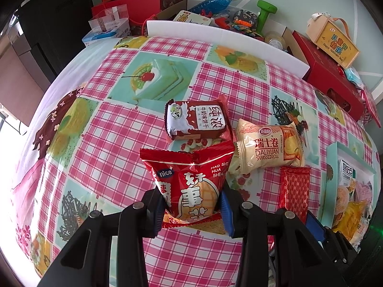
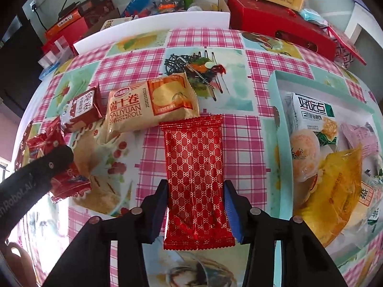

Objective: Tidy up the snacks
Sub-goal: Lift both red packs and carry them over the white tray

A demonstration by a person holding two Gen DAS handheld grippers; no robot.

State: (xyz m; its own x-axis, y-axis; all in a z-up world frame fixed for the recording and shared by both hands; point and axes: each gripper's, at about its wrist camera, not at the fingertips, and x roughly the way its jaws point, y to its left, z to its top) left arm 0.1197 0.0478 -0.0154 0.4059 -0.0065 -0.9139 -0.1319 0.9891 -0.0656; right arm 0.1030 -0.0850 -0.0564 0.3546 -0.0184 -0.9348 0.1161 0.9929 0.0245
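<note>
A red peanut snack bag (image 1: 191, 186) is held closed between the fingers of the left gripper (image 1: 191, 215), while the right gripper (image 2: 195, 212) is set astride a red patterned wafer packet (image 2: 196, 174) lying flat on the worktop (image 2: 239, 129); its blue pads (image 2: 231, 212) are seen at the packet's 2 long edges, and whether a firm pinch has been made cannot be told. For the step to be done well, it is judged that the flat packet should be squeezed across its width near its middle, lifted level and carried rightward over the rim of the pale green tray (image 2: 277, 110), where a white cracker pack (image 2: 311, 117), a round orange cake (image 2: 304, 150) and a yellow packet (image 2: 335, 184) are already laid. Little free floor is left in that tray, so a crumpled landing is the risk.

Just beyond the wafer packet, a Daliyuan Swiss roll (image 2: 153, 102) is seen touching its far left corner, and a dark red milk biscuit pack (image 1: 196, 119) is lying beside the roll; either could be dragged along. At the far edge, a white foam board (image 1: 222, 38) is standing before boxes, a blue bottle (image 1: 213, 2) and a green dumbbell (image 1: 265, 14).
</note>
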